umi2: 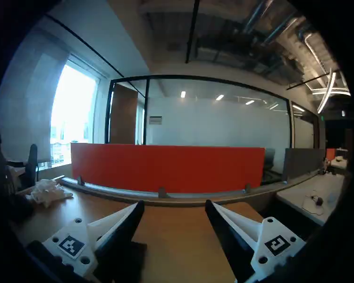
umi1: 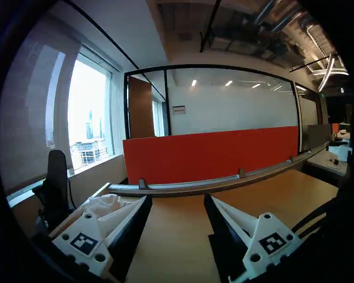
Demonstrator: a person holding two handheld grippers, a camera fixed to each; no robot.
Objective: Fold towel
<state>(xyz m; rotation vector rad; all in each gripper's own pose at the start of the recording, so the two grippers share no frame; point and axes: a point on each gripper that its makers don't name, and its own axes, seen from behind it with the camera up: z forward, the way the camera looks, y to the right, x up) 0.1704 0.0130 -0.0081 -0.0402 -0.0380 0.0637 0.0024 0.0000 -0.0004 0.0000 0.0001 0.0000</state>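
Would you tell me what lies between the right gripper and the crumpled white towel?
Bare wooden desktop separates right gripper from towel, per the right gripper view.

A wooden desk [umi1: 276, 188] stood by a red screen [umi1: 210, 153]. A bright window [umi1: 87, 111] shone beside a black chair [umi1: 57, 179].

L tongs [umi1: 177, 198] wide open, fingers well apart, nothing btwn them, held level & pointing fwd. R tongs [umi2: 174, 203] same: fingers spread wide, empty, level, aimed straight ahead.
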